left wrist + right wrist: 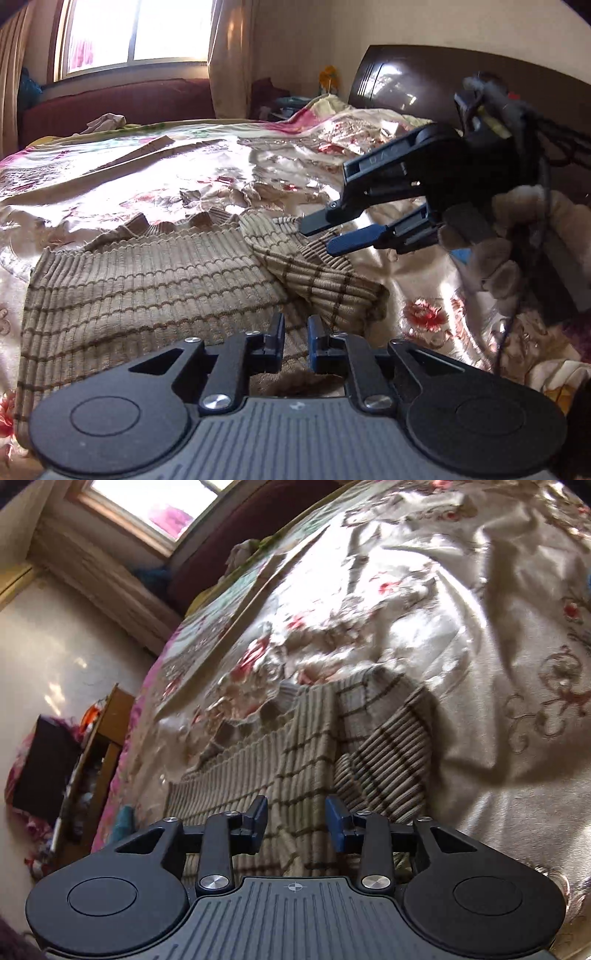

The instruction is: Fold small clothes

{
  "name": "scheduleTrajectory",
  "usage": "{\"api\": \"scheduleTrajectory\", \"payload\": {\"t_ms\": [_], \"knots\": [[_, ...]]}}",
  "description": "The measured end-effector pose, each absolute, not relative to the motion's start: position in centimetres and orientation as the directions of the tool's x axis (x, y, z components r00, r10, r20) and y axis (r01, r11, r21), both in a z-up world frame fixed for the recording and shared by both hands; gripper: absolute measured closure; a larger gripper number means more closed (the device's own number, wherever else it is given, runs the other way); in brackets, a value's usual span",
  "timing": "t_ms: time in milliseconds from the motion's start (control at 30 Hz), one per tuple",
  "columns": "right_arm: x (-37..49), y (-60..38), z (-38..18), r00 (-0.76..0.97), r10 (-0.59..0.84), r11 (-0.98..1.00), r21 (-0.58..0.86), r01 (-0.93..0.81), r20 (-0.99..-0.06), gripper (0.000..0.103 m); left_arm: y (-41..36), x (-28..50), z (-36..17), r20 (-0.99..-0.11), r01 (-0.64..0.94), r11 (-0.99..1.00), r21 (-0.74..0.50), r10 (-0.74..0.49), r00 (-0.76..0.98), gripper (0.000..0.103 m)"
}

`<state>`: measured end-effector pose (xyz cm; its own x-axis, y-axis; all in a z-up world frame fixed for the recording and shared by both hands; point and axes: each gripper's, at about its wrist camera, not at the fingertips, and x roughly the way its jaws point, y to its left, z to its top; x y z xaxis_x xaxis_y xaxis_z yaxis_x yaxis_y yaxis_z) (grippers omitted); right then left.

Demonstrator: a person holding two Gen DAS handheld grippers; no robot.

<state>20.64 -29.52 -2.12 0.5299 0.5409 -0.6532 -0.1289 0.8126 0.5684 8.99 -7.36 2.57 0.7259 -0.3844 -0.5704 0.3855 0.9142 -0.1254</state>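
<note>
A beige ribbed sweater point(147, 288) with thin brown stripes lies flat on the floral satin bedspread point(166, 173). One sleeve point(314, 273) is folded in across its body. At the bottom of the left wrist view, my left gripper point(296, 332) hovers over the sweater's near part, its fingers a narrow gap apart with nothing between them. My right gripper point(317, 238) comes in from the right, held by a gloved hand point(495, 266). It is open just above the folded sleeve. In the right wrist view the right gripper point(297, 812) stands open over the sweater point(295, 738), holding nothing.
A dark headboard point(406, 81) rises at the far right. A window point(136, 29) and a dark red bench point(110, 99) lie beyond the bed, with a crumpled cloth point(103, 122) on its far edge. A wooden bedside cabinet point(103, 738) stands past the bed's left side.
</note>
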Motion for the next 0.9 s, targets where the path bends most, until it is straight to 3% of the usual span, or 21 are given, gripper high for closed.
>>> {"api": "scheduleTrajectory", "payload": {"t_ms": [133, 200, 233, 267, 433, 500, 633, 700, 767, 900], "knots": [[18.7, -26.9, -2.2, 0.478, 0.531, 0.846, 0.472, -0.249, -0.699, 0.061, -7.8, 9.3, 1.8, -0.600, 0.384, 0.916, -0.118, -0.373, 0.708, 0.083], [17.8, -27.1, -3.0, 0.489, 0.450, 0.893, 0.377, -0.247, -0.747, 0.075, -8.0, 9.2, 1.6, -0.605, 0.390, 0.914, -0.112, -0.374, 0.703, 0.083], [17.5, -27.8, -3.4, 0.493, 0.423, 0.906, 0.361, -0.221, -0.760, 0.087, -8.1, 9.1, 1.6, -0.605, 0.394, 0.913, -0.109, -0.376, 0.702, 0.083], [17.2, -29.1, -3.9, 0.495, 0.409, 0.911, 0.374, -0.174, -0.767, 0.089, -8.2, 9.0, 1.6, -0.605, 0.397, 0.911, -0.107, -0.376, 0.701, 0.083], [15.5, -35.6, -5.0, 0.549, 0.346, 0.901, 0.433, 0.034, -0.761, 0.089, -9.0, 9.1, 1.3, -0.617, 0.416, 0.904, -0.101, -0.385, 0.686, 0.083], [15.2, -36.5, -4.7, 0.560, 0.334, 0.899, 0.435, 0.054, -0.759, 0.083, -9.5, 9.2, 1.2, -0.622, 0.427, 0.899, -0.096, -0.389, 0.679, 0.083], [16.1, -36.9, -4.4, 0.586, 0.338, 0.893, 0.447, 0.046, -0.737, 0.083, -10.6, 9.2, 1.1, -0.632, 0.451, 0.889, -0.075, -0.392, 0.668, 0.082], [17.0, -36.7, -4.4, 0.599, 0.355, 0.883, 0.468, 0.038, -0.718, 0.076, -11.3, 9.3, 1.0, -0.634, 0.468, 0.882, -0.053, -0.392, 0.666, 0.080], [18.7, -36.1, -4.6, 0.610, 0.373, 0.873, 0.487, 0.024, -0.699, 0.058, -12.1, 9.4, 1.1, -0.632, 0.490, 0.872, -0.027, -0.394, 0.667, 0.078], [22.1, -35.8, -5.7, 0.618, 0.410, 0.846, 0.533, 0.018, -0.671, 0.053, -14.2, 9.4, 1.3, -0.607, 0.540, 0.840, 0.056, -0.401, 0.686, 0.069]]}}
